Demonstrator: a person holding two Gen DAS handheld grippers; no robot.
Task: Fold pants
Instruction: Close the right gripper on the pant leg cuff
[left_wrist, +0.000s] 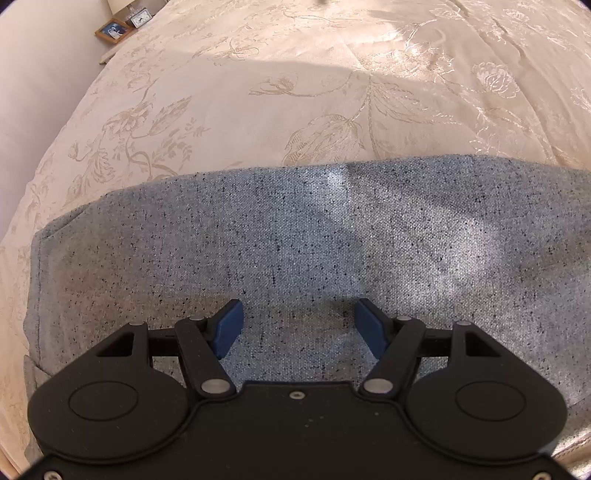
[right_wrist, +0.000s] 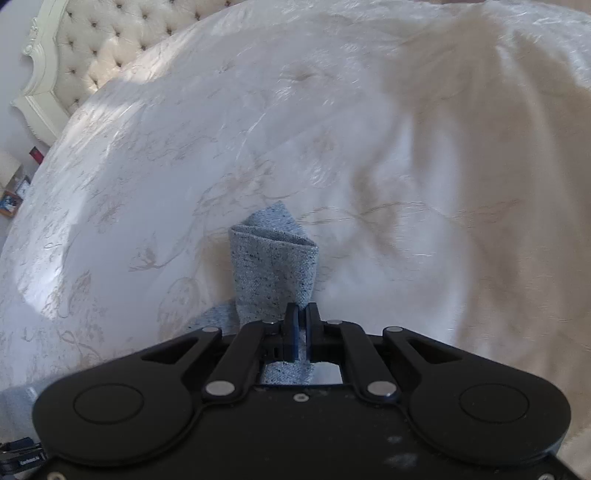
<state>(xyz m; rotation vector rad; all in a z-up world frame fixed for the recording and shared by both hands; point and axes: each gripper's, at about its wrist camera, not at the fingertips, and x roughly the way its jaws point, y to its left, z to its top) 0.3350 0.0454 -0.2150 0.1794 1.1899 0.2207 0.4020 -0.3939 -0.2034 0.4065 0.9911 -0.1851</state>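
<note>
The pants (left_wrist: 314, 240) are light blue speckled fabric, lying flat across the cream floral bedspread (left_wrist: 295, 110) in the left wrist view. My left gripper (left_wrist: 298, 325) is open just above the fabric, its blue pads apart and holding nothing. In the right wrist view, my right gripper (right_wrist: 302, 325) is shut on a bunched end of the pants (right_wrist: 273, 266), which stands up in a folded peak in front of the fingers, lifted above the bedspread (right_wrist: 184, 166).
A tufted cream headboard (right_wrist: 110, 48) stands at the far left of the right wrist view. A nightstand with a photo frame (left_wrist: 114, 31), a clock and a lamp sits beside the bed. The bed's left edge falls off toward a wall.
</note>
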